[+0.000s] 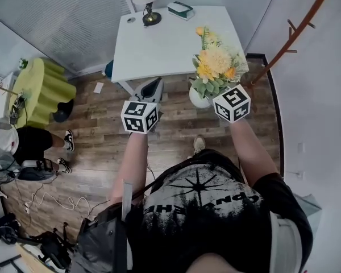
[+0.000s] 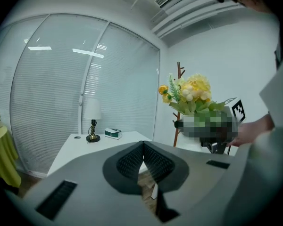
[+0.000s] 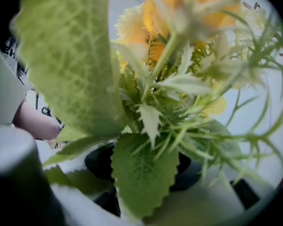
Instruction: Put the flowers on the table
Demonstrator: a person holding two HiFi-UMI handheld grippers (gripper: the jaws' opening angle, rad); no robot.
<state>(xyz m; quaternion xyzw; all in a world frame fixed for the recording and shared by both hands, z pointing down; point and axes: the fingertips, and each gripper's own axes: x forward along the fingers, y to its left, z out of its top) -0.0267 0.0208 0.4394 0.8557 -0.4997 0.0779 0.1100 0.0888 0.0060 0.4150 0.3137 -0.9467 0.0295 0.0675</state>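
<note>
Yellow flowers [image 1: 215, 61]: I am holding them upright in their white vase [image 1: 198, 99], in the air at the near right corner of the table [image 1: 159, 44]. As far as I can judge, they are not yet set down.
Right gripper [image 1: 213, 100]: its jaws are standing wide and clamping the vase's body from both sides. The grip is low under the foliage, so the blooms are not being crushed and the weight is hanging straight.
Left gripper [image 2: 142, 149]: its pads are pressing together on nothing. It is riding beside the vase, free to steady it if it tips.
Table top: the near half is lying bare, while a lamp [image 1: 148, 7] and a small box [image 1: 181, 9] are sitting along the far edge, out of the way.
Right gripper view: leaves are crowding the lens, so I am judging the landing from the head view.
Next: I am expecting to lower the vase level onto the bare top before the jaws open.
</note>
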